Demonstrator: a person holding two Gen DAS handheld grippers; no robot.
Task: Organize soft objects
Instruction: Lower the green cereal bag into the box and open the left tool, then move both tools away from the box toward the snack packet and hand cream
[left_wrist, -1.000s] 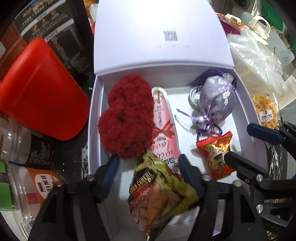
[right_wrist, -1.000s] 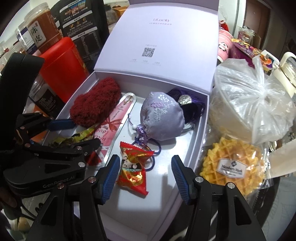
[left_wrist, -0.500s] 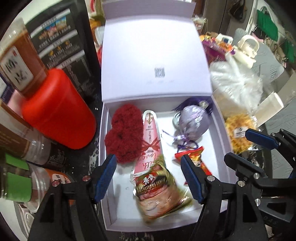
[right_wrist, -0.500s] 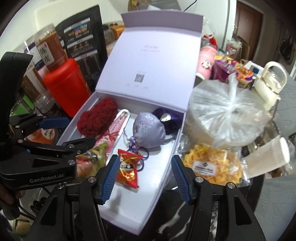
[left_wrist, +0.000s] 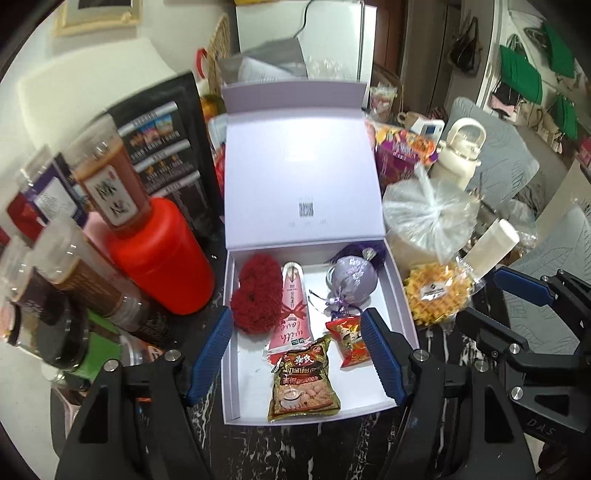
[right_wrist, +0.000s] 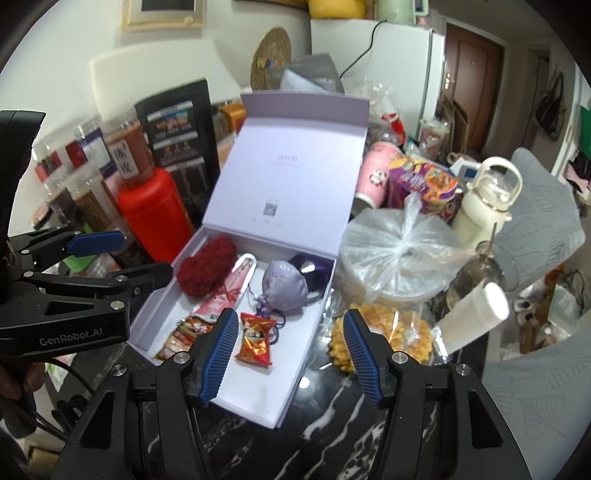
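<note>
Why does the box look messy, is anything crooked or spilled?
Nothing spilled. In the box, the brown snack packet lies slightly tilted, its top overlapping the pink packet. Otherwise nothing stands out.

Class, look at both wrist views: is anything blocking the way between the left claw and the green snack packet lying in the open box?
Nothing visible does. The green snack packet lies uncovered at the near end of the box, lid up, directly beyond the empty left claw. The right claw is off to the side.

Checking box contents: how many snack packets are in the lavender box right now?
2. The green-gold snack packet lies at the near end of the lavender box, and the small red snack packet sits just right of it, below the lavender pouch. More may be hidden underneath.
</note>
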